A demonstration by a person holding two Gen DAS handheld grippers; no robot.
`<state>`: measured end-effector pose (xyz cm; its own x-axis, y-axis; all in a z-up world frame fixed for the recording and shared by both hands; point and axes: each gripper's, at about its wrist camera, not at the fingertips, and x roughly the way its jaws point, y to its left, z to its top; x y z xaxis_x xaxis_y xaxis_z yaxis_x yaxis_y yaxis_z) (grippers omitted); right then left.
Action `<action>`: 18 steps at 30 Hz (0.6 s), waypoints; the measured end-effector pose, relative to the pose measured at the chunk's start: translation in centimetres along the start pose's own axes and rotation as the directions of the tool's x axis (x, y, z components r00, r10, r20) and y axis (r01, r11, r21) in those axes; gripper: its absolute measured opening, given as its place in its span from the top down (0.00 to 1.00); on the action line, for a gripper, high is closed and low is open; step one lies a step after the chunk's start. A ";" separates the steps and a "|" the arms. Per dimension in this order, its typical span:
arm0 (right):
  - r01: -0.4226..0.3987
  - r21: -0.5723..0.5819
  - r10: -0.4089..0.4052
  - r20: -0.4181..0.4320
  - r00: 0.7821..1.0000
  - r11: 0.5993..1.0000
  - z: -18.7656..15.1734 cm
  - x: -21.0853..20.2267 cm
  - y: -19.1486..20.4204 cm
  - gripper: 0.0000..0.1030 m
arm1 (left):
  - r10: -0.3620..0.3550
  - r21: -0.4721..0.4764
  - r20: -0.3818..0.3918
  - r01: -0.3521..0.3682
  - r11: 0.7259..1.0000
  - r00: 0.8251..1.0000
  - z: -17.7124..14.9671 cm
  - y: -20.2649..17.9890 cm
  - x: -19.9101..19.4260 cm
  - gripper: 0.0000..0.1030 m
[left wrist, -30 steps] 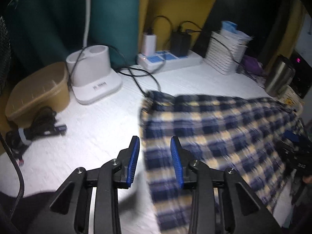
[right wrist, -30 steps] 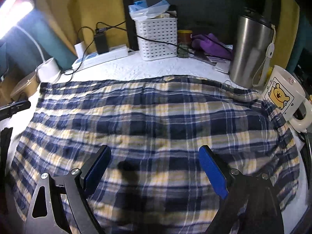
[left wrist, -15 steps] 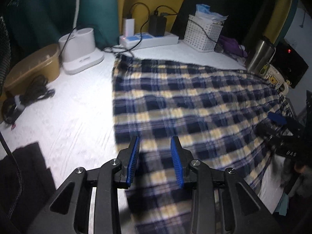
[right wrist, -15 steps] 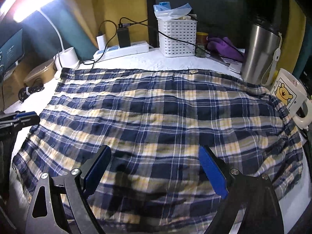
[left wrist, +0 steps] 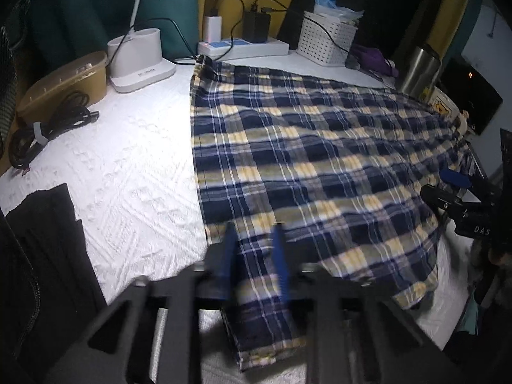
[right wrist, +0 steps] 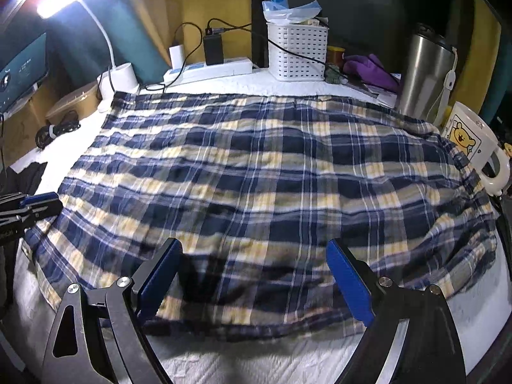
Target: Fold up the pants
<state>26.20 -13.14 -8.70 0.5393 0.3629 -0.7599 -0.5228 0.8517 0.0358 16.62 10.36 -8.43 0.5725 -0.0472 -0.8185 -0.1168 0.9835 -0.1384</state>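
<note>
The left gripper is closing its jaws over the near corner of the pants; cloth lies between the blurred pads, and firm contact cannot be confirmed. The right gripper stands wide open above the near hem and holds nothing.

The pants lie spread flat on the white table cover.

Risks:
- A one-layer pinch lets the lower layer slip out of the fold.
- Dragging the far-right edge of the pants could tip the mug or steel tumbler touching or just beside it.

Legible writing: "DAS" on the right gripper's body. The mug shows a cartoon bear; other labels are unreadable.
</note>
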 end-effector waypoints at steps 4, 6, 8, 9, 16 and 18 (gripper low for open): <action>0.012 -0.002 -0.012 -0.013 1.000 1.000 -0.6 0.0 0.1 0.11 | 0.036 0.025 0.008 -0.036 0.999 0.999 -0.6 0.2 -0.1 1.00; 0.024 -0.004 -0.024 -0.026 0.999 1.000 -1.0 0.2 0.1 0.11 | 0.052 0.039 0.023 -0.053 0.998 0.998 -0.9 0.3 -0.4 1.00; 0.032 -0.006 -0.032 -0.032 0.999 0.999 -1.4 0.2 0.2 0.11 | 0.070 0.057 0.033 -0.072 0.996 0.997 -1.2 0.2 -0.7 1.00; 0.036 -0.007 -0.036 -0.032 0.999 0.999 -1.5 0.2 0.3 0.11 | 0.077 0.057 0.037 -0.079 0.995 0.996 -1.2 0.2 -0.8 1.00; 0.040 -0.008 -0.040 -0.032 0.999 0.999 -1.7 -0.1 0.7 0.11 | 0.071 -0.015 0.028 -0.070 0.997 0.997 -1.7 2.4 -1.6 1.00; 0.039 -0.007 -0.039 -0.029 0.999 0.999 -1.8 -0.3 0.8 0.11 | 0.028 -0.047 0.025 -0.027 0.999 0.999 -1.7 2.8 -2.0 1.00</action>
<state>24.42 -13.21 -9.63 0.5399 0.3182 -0.7792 -0.5060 0.8625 0.0016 13.80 12.91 -8.16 0.5890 -0.0148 -0.8080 -0.1705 0.9750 -0.1422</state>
